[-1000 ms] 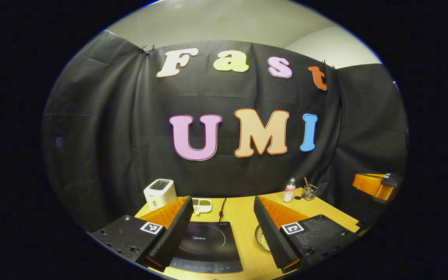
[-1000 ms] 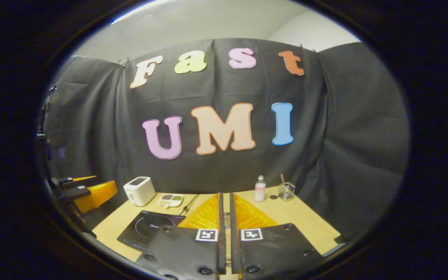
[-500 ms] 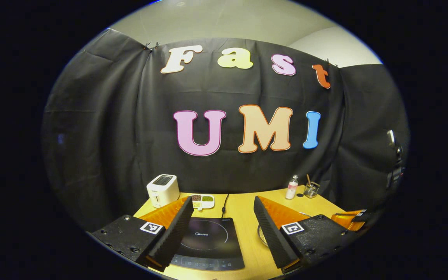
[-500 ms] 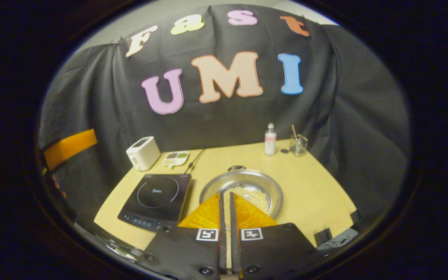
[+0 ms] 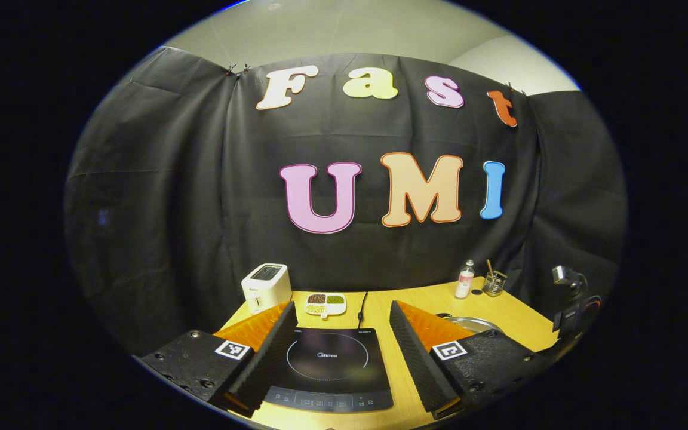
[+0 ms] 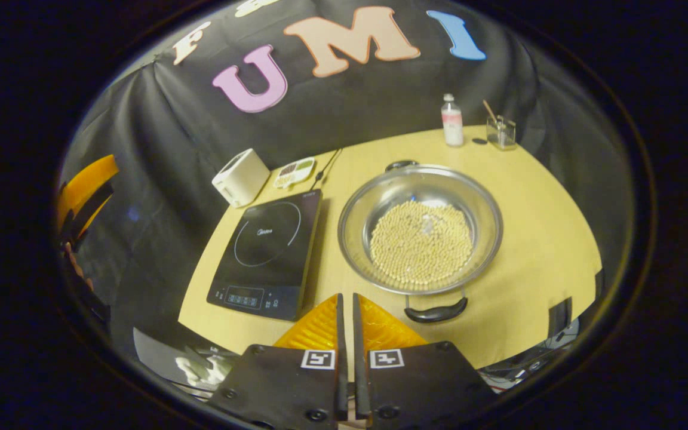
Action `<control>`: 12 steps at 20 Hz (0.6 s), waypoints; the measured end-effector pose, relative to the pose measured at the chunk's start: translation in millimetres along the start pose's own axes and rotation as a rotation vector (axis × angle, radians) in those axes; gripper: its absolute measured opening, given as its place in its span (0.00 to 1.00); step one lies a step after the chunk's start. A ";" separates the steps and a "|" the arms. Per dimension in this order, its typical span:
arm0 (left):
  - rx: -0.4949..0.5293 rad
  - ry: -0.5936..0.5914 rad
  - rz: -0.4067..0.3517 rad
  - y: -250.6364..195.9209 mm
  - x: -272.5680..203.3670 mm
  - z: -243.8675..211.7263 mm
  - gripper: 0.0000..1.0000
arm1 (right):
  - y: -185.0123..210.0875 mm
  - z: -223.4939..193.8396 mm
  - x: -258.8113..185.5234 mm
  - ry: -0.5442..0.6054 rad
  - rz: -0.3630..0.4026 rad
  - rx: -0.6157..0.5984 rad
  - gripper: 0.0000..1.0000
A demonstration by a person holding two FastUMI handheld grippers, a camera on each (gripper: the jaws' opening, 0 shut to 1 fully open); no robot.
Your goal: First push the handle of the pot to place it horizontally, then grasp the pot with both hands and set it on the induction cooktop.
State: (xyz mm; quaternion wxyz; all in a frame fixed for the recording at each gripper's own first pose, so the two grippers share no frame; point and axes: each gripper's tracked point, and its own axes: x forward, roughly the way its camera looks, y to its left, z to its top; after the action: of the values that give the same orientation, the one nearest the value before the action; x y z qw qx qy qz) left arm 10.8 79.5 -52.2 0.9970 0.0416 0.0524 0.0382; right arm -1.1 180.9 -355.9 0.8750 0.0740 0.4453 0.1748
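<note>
Steel pot of beans: on tabletop, right of induction cooktop, handles near and far. Right claw pressed together above, suited for pushing near handle. Left claw spread, empty.

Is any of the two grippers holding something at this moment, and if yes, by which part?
Nothing is held. The left gripper is open above the induction cooktop; the right gripper is shut on nothing, short of the pot.
</note>
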 end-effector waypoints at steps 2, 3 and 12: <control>-0.008 0.011 0.006 0.8 2.2 -4.9 0.92 | -3.9 -10.4 14.2 0.060 0.010 0.023 0.07; -0.010 0.019 0.012 1.2 3.3 -7.2 0.95 | -5.5 -16.4 19.3 0.090 0.015 0.036 0.07; -0.028 0.079 0.141 -1.9 9.8 -11.8 0.95 | -39.4 -32.1 54.1 0.275 0.005 0.061 0.07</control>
State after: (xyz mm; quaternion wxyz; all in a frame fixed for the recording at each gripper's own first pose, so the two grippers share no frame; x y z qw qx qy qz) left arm 19.4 79.3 -65.1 0.9895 0.0295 0.0883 0.1104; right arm 11.9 163.7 -427.0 0.8026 0.0769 0.5659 0.1722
